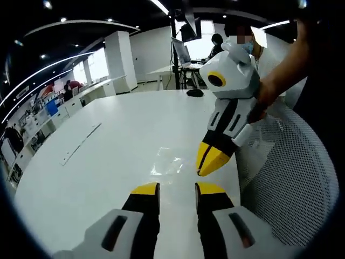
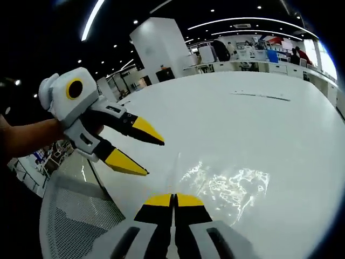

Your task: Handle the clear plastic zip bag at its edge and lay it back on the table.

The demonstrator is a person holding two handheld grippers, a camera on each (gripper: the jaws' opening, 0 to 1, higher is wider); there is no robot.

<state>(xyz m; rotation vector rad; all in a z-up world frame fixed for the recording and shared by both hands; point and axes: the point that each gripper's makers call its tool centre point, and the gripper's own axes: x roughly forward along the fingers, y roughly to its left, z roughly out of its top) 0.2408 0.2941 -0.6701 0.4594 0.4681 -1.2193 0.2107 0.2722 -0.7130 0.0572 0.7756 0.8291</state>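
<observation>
On the white bench [image 1: 108, 162], my clear zip bag [image 1: 168, 162] lies flat near the rim by a mesh chair [image 1: 291, 178]. Left gripper view: my left gripper [image 1: 178, 189] jaws spread, w/ right gripper [image 1: 207, 162] tips pressed together just over the bag's edge. Right gripper view: right gripper [image 2: 174, 200] jaws shut, bag's [image 2: 226, 186] crinkles glinting just ahead; can't tell if pinching it. No legible writing. Open bench beyond.
</observation>
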